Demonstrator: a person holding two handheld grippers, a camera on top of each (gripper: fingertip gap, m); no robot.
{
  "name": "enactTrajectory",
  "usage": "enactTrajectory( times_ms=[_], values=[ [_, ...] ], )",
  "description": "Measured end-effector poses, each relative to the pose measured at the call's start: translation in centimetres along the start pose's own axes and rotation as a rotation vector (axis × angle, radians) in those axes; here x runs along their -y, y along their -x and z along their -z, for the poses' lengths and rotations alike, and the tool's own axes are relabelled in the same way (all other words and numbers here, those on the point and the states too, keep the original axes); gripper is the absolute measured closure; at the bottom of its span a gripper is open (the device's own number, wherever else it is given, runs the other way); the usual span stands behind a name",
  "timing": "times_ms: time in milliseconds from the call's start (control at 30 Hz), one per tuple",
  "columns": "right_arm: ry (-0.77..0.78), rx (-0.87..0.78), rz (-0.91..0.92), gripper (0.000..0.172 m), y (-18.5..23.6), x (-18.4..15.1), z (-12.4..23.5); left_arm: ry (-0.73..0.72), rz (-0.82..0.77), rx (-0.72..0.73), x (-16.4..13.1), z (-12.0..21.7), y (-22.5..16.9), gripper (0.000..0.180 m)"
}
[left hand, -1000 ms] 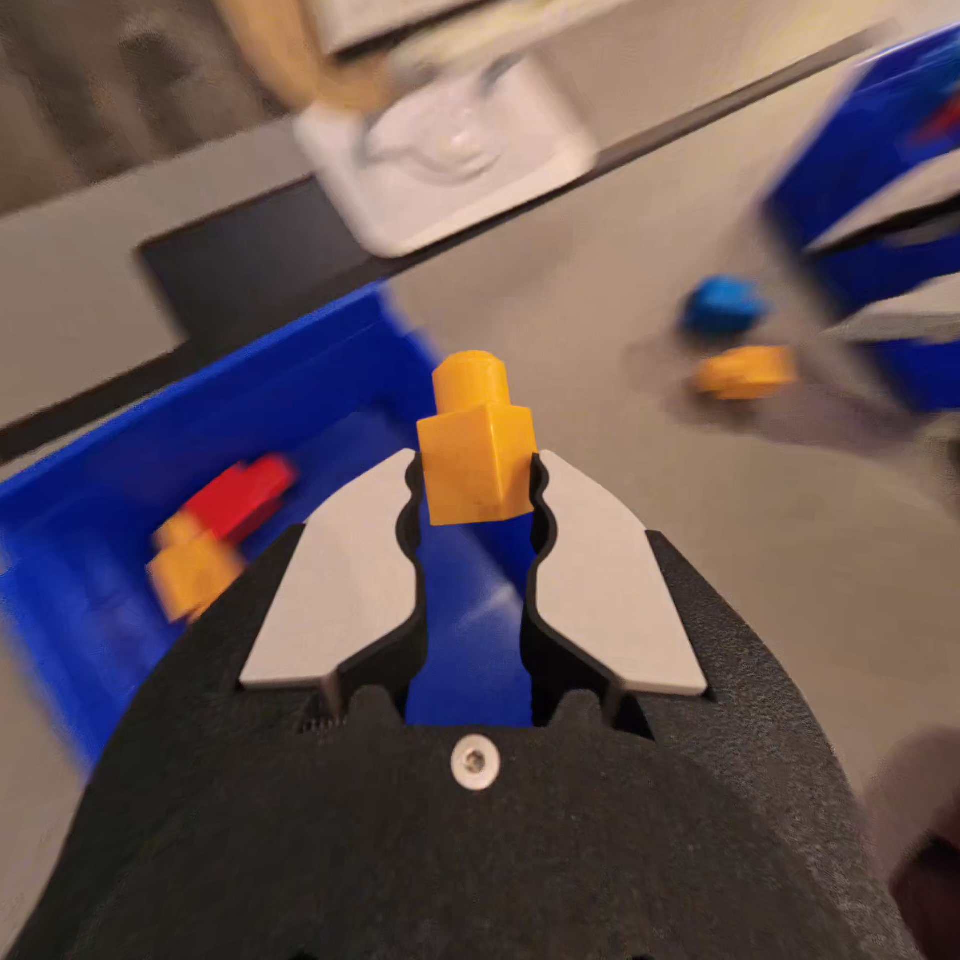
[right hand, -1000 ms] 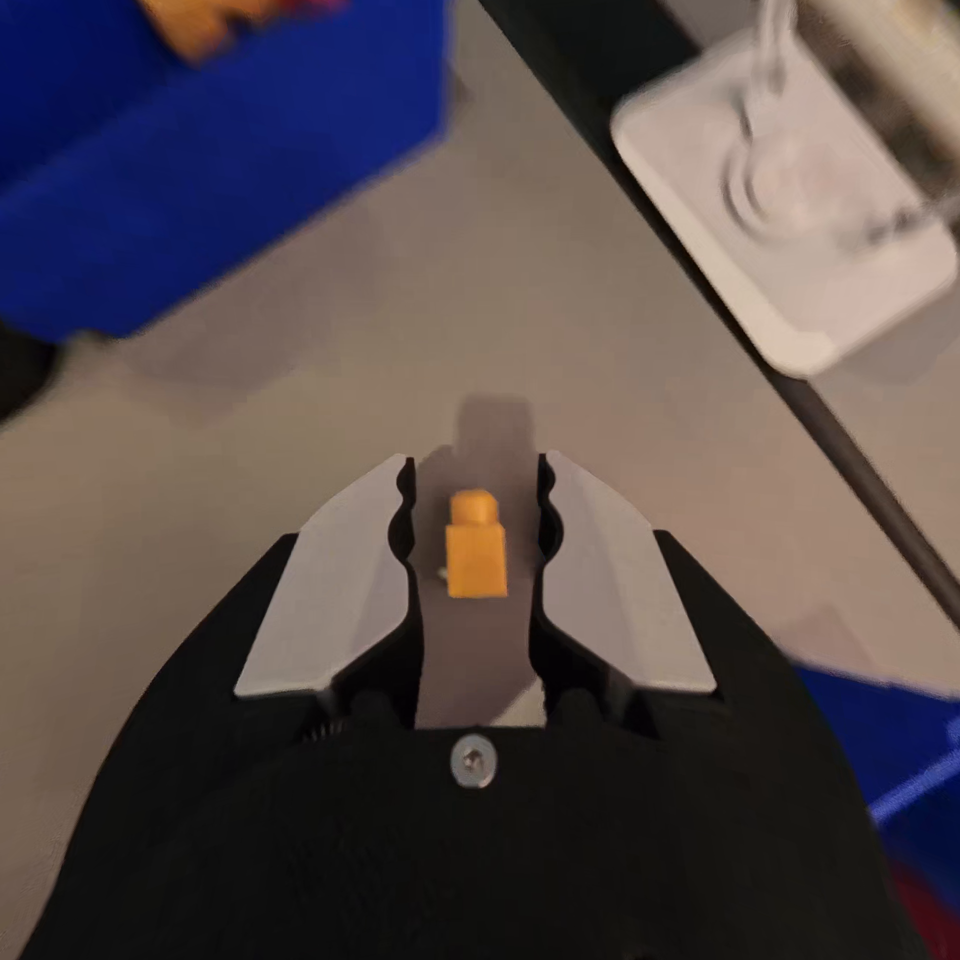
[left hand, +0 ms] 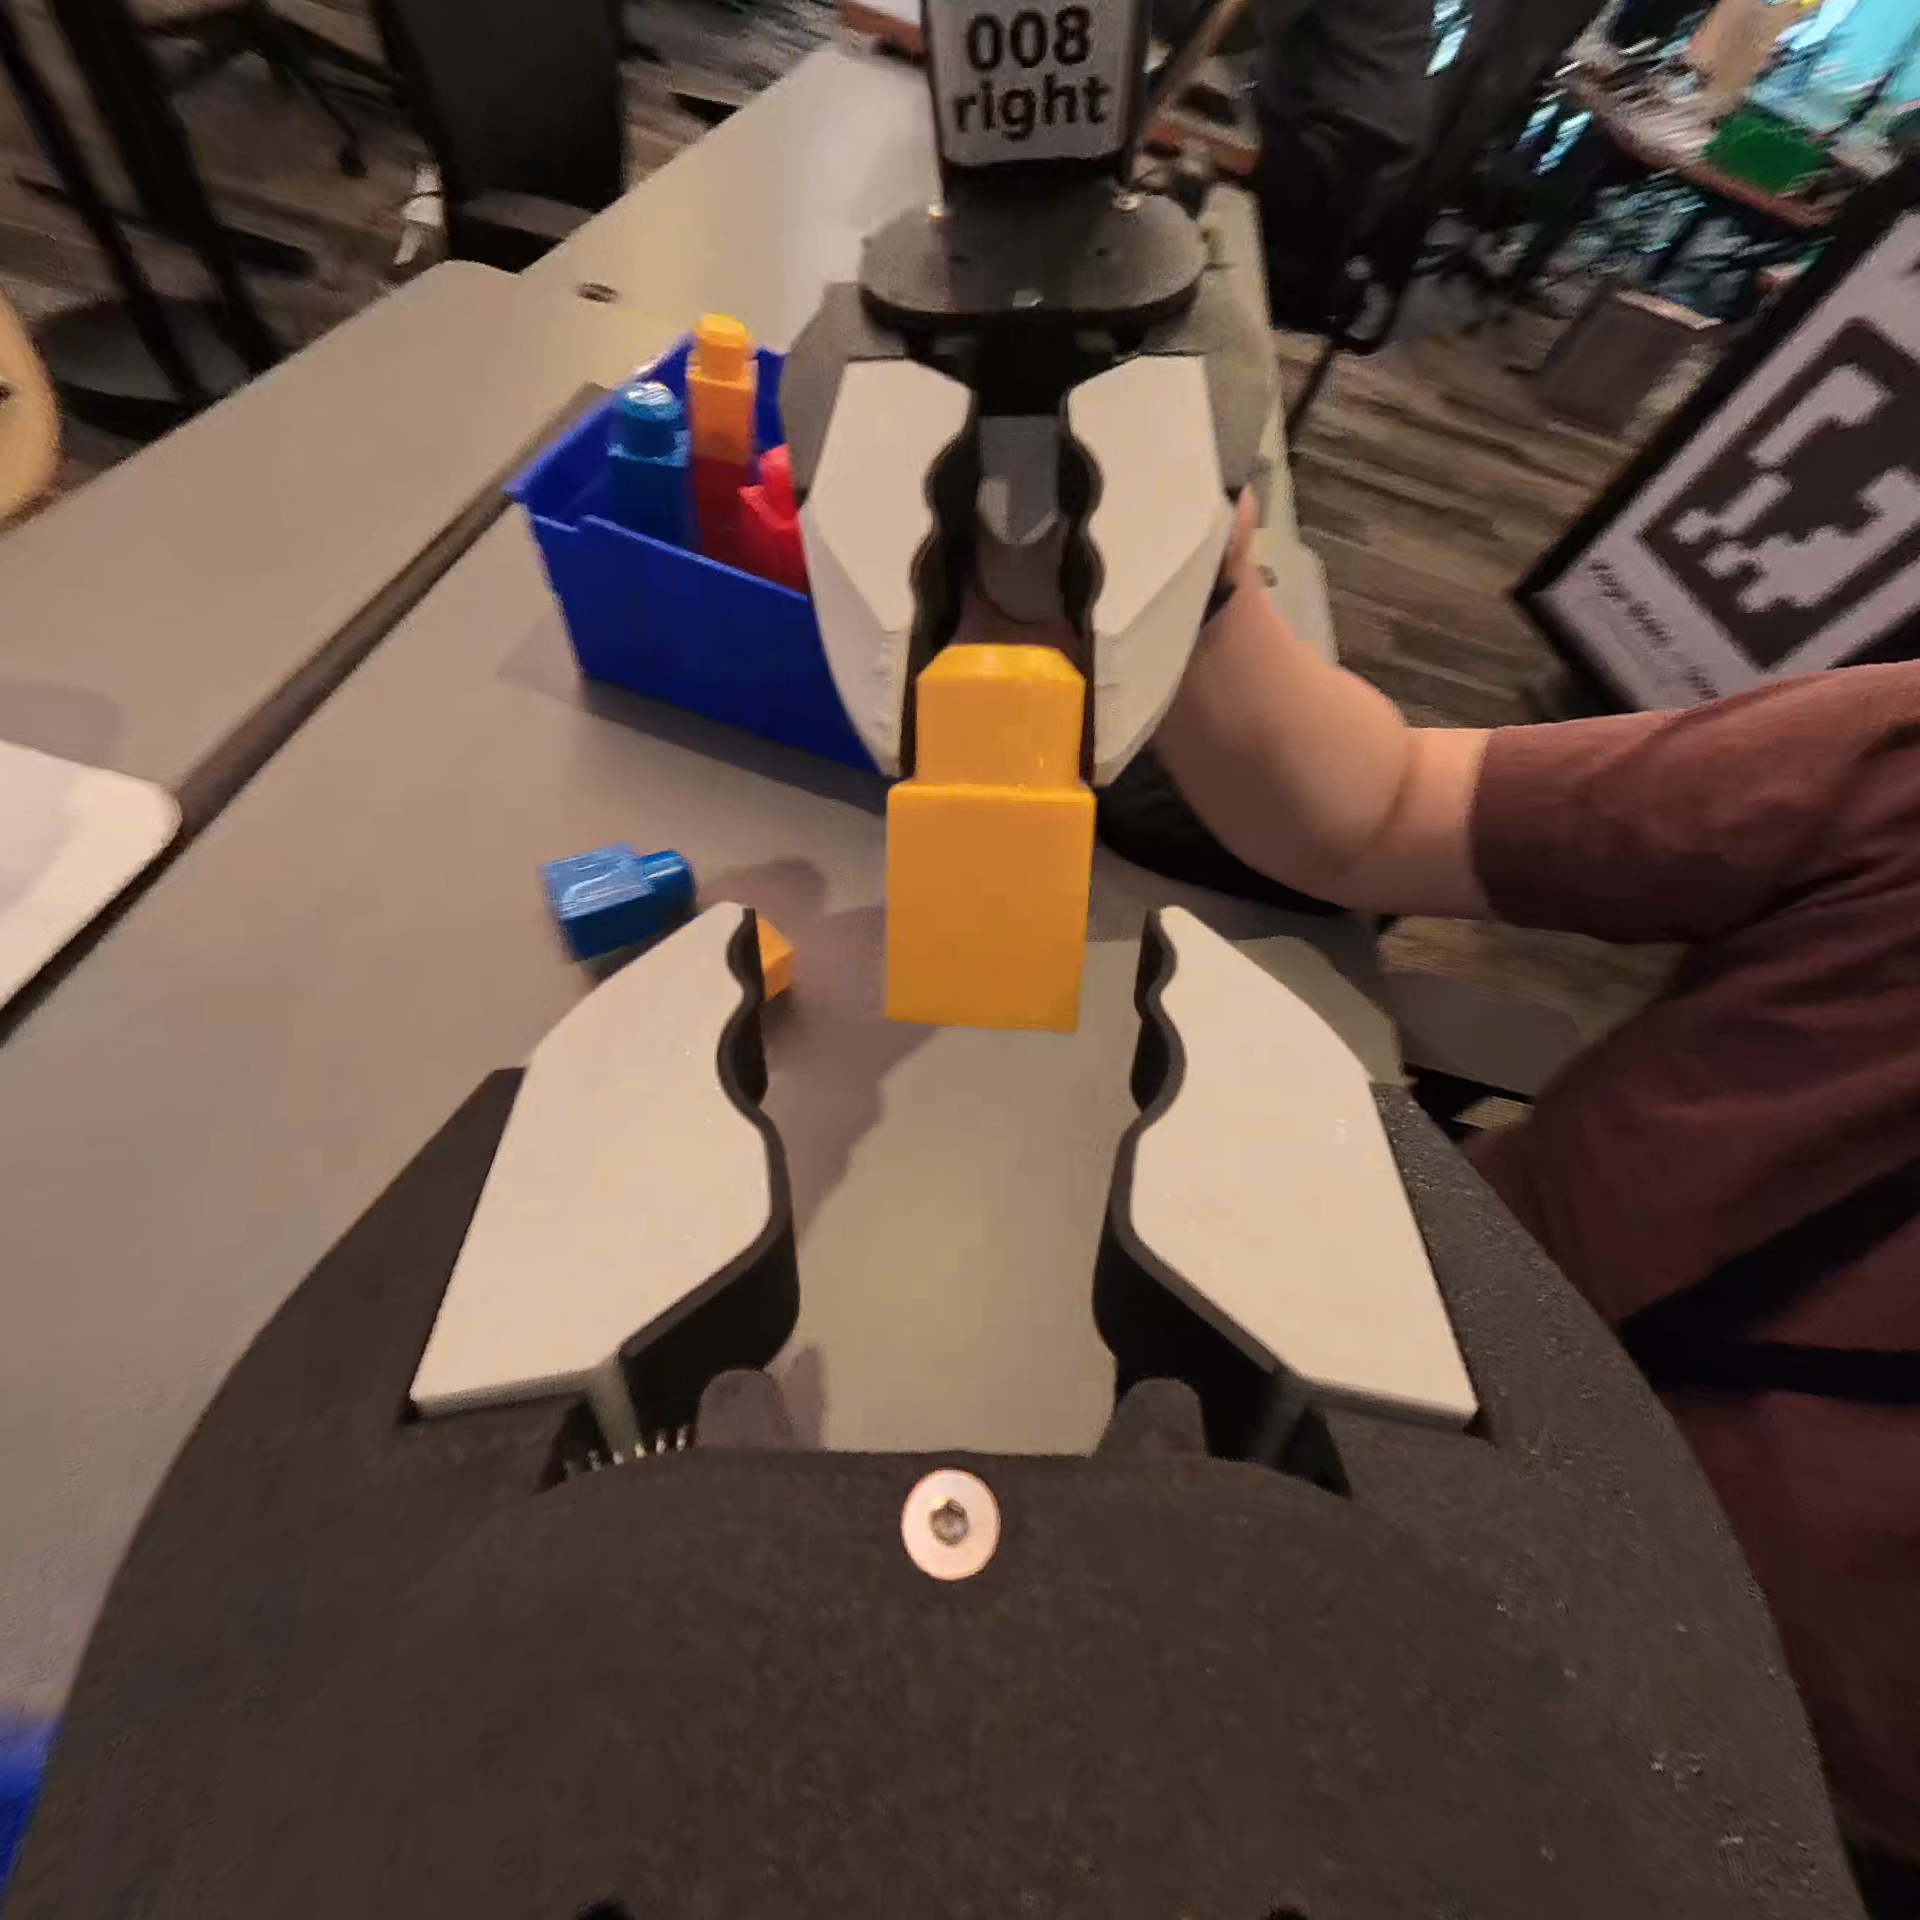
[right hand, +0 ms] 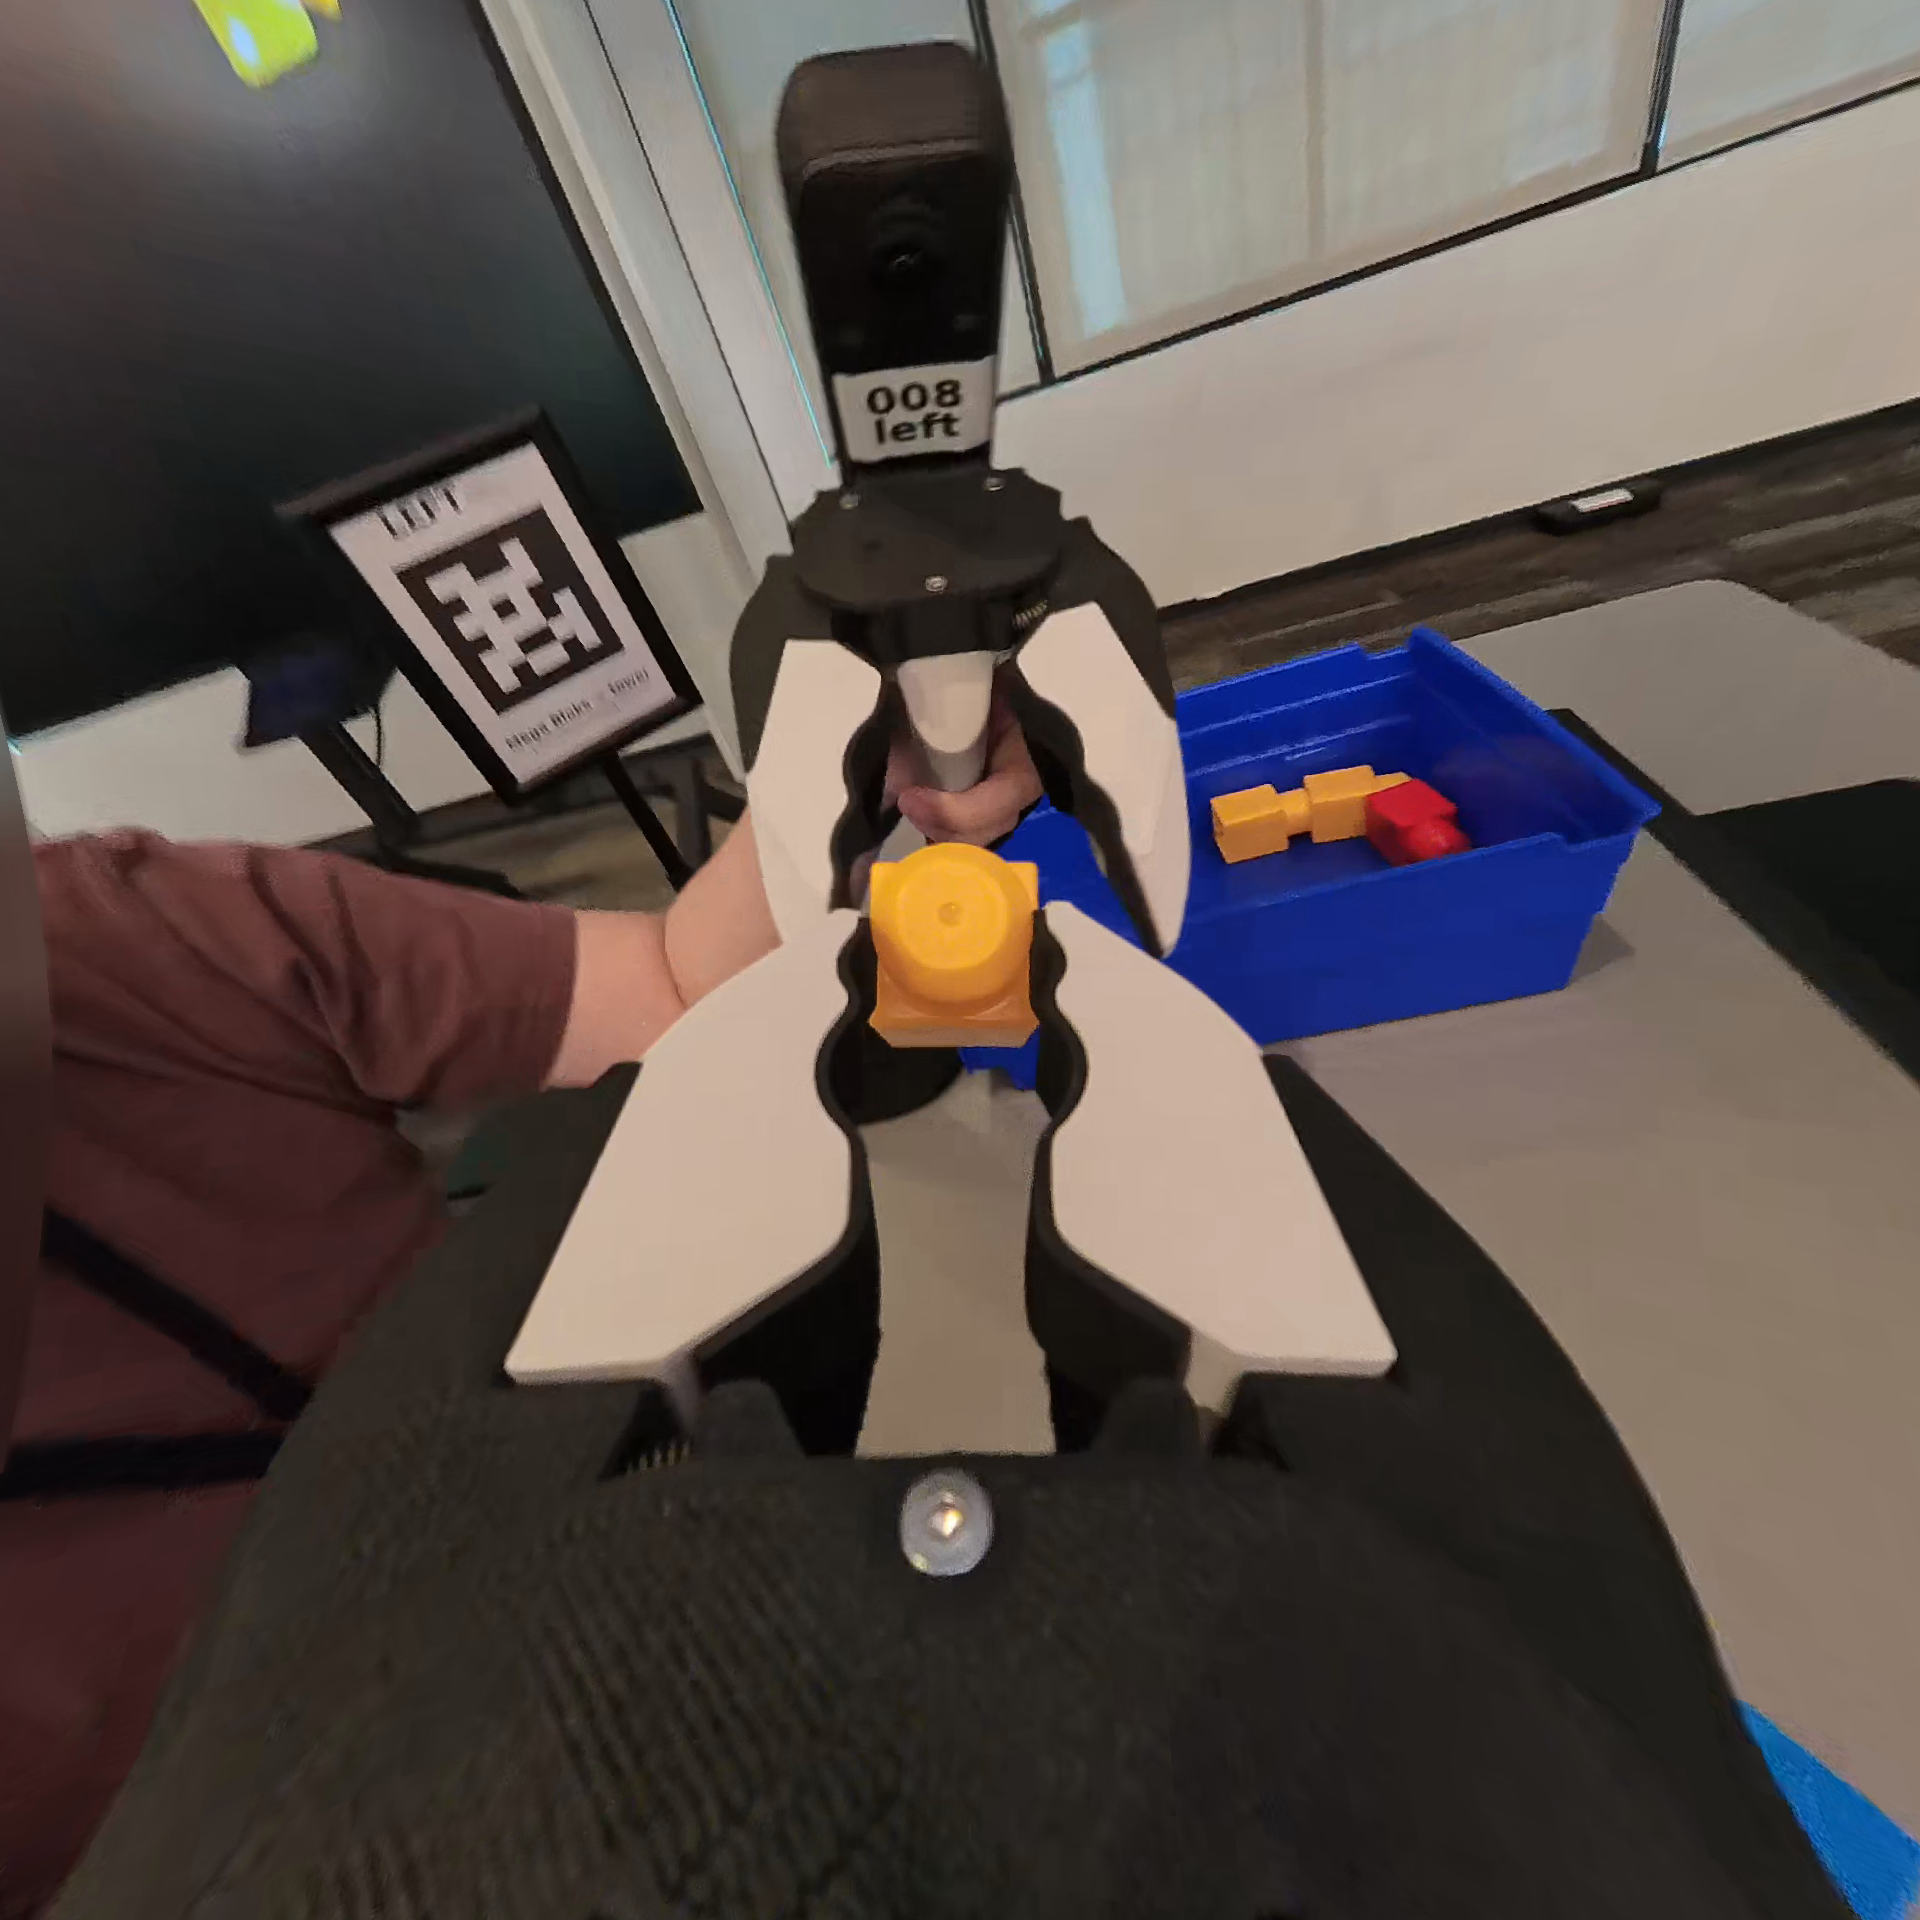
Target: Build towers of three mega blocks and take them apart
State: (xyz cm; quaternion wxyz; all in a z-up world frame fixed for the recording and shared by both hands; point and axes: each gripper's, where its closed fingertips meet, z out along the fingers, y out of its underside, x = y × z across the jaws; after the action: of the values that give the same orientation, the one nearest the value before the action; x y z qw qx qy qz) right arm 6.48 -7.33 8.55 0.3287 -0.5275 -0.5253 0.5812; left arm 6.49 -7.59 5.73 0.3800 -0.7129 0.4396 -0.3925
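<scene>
An orange block (left hand: 982, 904) hangs in the air above the grey table (left hand: 312, 1039). My right gripper (right hand: 945, 925) is shut on it at the stud end, and the stud faces the right wrist camera (right hand: 951, 951). The left wrist view shows the right gripper (left hand: 997, 769) from the front, its fingertips clamped on the stud. My left gripper (left hand: 951, 920) is open wide, with its pads (left hand: 644, 1122) clear of the block's lower body on both sides. A blue block (left hand: 613, 899) and a second orange block (left hand: 774, 956) lie on the table behind the left finger.
A blue bin (left hand: 675, 623) behind holds standing blue, orange and red blocks (left hand: 720, 405). Another blue bin (right hand: 1403, 935) holds a lying tower of two orange blocks and a red one (right hand: 1320, 816). A person's arm (left hand: 1351, 800) reaches in from the right. A white pad (left hand: 62, 842) lies at the left. The tips of both grippers are at nearly the same place.
The left gripper held the orange block over a bin and has let go, opening wide. The right gripper, open over the table before, has closed on the block's stud end.
</scene>
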Motion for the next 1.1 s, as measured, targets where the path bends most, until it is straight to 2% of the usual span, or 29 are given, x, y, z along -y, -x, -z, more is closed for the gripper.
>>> enactTrajectory(
  times_ms=[133, 233, 367, 500, 600, 667, 733, 800, 900, 967, 1100],
  values=[
    [0.035, -0.008, 0.046, 0.143, 0.5, -0.2, 0.0, 0.003, 0.007, -0.097, -0.1, -1.5, -1.3, 0.122],
    [0.071, -0.031, 0.032, 0.143, 0.1, -0.8, -0.1, 0.035, -0.032, -0.035, -0.6, -2.5, -0.4, 0.131],
    [0.102, -0.062, 0.010, 0.143, -0.6, -1.3, 0.0, 0.049, -0.032, -0.021, -0.9, -2.6, -0.1, 0.144],
    [0.126, -0.072, 0.005, 0.143, -0.8, -1.7, -0.1, 0.083, -0.037, -0.007, -1.5, -2.7, 0.2, 0.144],
    [0.087, -0.100, 0.000, 0.142, -1.2, -1.1, 0.1, 0.067, -0.032, 0.012, -1.2, -2.4, 0.6, 0.144],
    [0.092, -0.164, -0.016, 0.123, -2.1, -1.1, 0.9, 0.054, -0.032, 0.072, -1.0, -1.6, 1.7, 0.144],
    [0.237, -0.289, -0.028, 0.124, -4.0, -3.4, 2.4, 0.016, -0.011, 0.099, -0.4, -0.1, 2.3, 0.144],
    [0.460, -0.427, -0.041, 0.129, -6.4, -7.2, 4.2, -0.046, 0.017, 0.133, 0.5, 1.7, 2.9, 0.144],
    [0.778, -0.608, -0.110, 0.128, -9.8, -13.0, 6.0, -0.091, 0.026, 0.181, 1.2, 4.1, 3.2, 0.144],
    [0.887, -0.616, -0.132, 0.126, -10.6, -15.4, 5.4, -0.114, 0.019, 0.225, 1.5, 5.6, 3.5, 0.144],
    [1.045, -0.706, -0.095, 0.120, -12.1, -18.2, 5.2, -0.146, 0.017, 0.260, 1.9, 7.9, 3.2, 0.144]
  ],
)
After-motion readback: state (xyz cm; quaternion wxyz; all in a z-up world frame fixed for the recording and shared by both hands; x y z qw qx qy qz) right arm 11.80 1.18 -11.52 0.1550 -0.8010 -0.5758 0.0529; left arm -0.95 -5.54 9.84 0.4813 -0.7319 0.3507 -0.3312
